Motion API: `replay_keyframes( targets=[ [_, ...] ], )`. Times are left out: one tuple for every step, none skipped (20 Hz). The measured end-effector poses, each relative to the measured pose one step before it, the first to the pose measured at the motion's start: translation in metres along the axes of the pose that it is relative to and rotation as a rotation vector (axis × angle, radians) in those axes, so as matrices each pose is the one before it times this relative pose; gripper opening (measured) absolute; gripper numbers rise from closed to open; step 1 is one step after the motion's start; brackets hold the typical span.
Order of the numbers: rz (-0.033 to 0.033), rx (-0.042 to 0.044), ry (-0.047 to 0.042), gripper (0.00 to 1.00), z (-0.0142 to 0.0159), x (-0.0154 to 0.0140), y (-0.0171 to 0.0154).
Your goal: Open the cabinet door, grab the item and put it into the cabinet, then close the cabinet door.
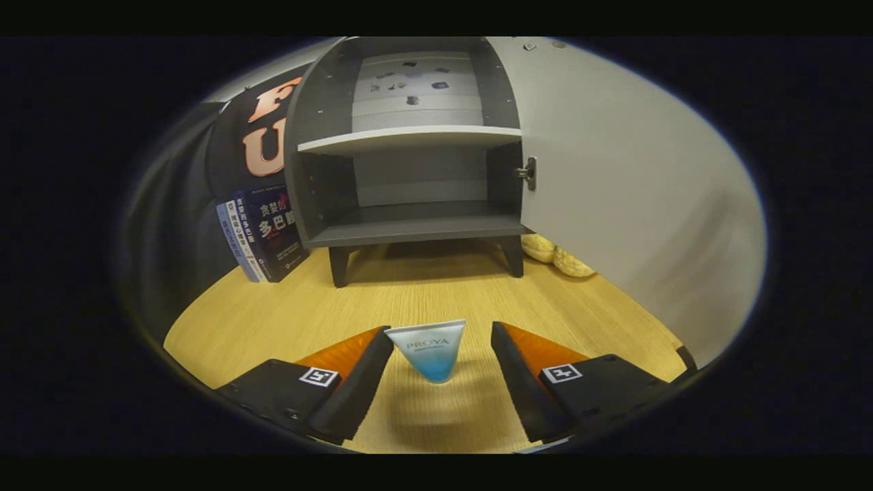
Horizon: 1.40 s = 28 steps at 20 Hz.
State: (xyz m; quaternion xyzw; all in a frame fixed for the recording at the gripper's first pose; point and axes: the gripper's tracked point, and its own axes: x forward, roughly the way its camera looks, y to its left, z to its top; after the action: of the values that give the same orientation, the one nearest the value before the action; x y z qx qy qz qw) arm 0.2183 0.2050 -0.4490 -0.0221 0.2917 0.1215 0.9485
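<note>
My fingers [382, 365] are spread wide apart above the wooden tabletop [423, 293], gripping nothing. The small white-and-blue tube [430, 349] stands upright on its cap between them, closer to my left finger, which it seems to touch or nearly touch, and clearly apart from my right one. Farther off, the grey cabinet [409, 177] stands on short dark legs with its door [634, 198] swung open to the right; both shelves are bare. Books [262, 232] lean just left of it, and something yellow [556, 256] lies behind the door.
</note>
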Motion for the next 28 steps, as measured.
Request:
replay_keyframes(
  targets=[
    [0.00947, 0.00049, 0.00699, 0.93, -0.00190, 0.00268, 0.00111],
    [0.01095, 0.00194, 0.00733, 0.93, -0.00301, 0.00209, 0.00185],
    [0.00889, 0.00202, 0.00441, 0.88, -0.00007, 0.00053, 0.00108],
    [0.00996, -0.00092, 0.00831, 0.79, -0.00138, 0.00183, 0.00086],
    [0.00261, 0.00056, 0.00121, 0.65, 0.00133, 0.00167, 0.00039],
    [0.00667, 0.00300, 0.01154, 0.64, -0.00092, -0.00333, 0.00230],
    [0.00169, 0.00471, 0.00486, 0.64, 0.00172, -0.00219, 0.00170],
    [-0.00371, 0.00063, -0.00372, 0.64, 0.00619, -0.00402, 0.00087],
    [-0.00719, -0.00370, -0.00655, 0.64, 0.00848, -0.00428, 0.00074],
    [-0.00471, -0.00780, -0.00649, 0.64, 0.00927, -0.00492, 0.00136],
    [-0.00376, -0.00730, -0.00697, 0.64, 0.01249, -0.00446, 0.00239],
    [-0.00331, -0.00799, -0.00259, 0.64, 0.01194, -0.00502, 0.00250],
    [0.00187, -0.00954, -0.00801, 0.64, 0.01444, -0.00479, 0.00357],
    [0.00295, -0.00875, -0.01103, 0.64, 0.01472, -0.00461, 0.00384],
    [-0.00381, -0.00379, -0.01136, 0.64, 0.01747, -0.00444, 0.00217],
    [-0.00618, -0.00212, -0.01671, 0.64, 0.01798, -0.00359, 0.00156],
    [-0.00121, -0.00276, -0.01851, 0.64, 0.01937, -0.00430, 0.00310],
    [0.00187, -0.00387, -0.02027, 0.64, 0.02015, -0.00377, 0.00444],
    [0.00382, -0.00591, -0.01854, 0.64, 0.02108, -0.00278, 0.00375],
    [0.00500, -0.00740, -0.01479, 0.64, 0.02127, -0.00164, 0.00486],
    [0.00807, -0.00721, -0.02027, 0.63, 0.02172, -0.00259, 0.00384],
    [0.00884, -0.00916, -0.02048, 0.64, 0.02066, -0.00087, 0.00499],
    [0.00757, -0.01013, -0.01737, 0.63, 0.01921, 0.00096, 0.00488],
    [0.00704, -0.00946, -0.01464, 0.63, 0.01744, 0.00218, 0.00386],
    [0.00473, -0.00589, -0.01237, 0.63, 0.01555, 0.00287, 0.00319],
    [0.00535, 0.00009, -0.01219, 0.63, 0.01771, 0.00340, 0.00186],
    [0.00400, 0.00322, -0.00785, 0.63, 0.01429, 0.00561, 0.00169],
    [0.00193, 0.00429, -0.00614, 0.63, 0.01281, 0.00546, 0.00101]
  ],
)
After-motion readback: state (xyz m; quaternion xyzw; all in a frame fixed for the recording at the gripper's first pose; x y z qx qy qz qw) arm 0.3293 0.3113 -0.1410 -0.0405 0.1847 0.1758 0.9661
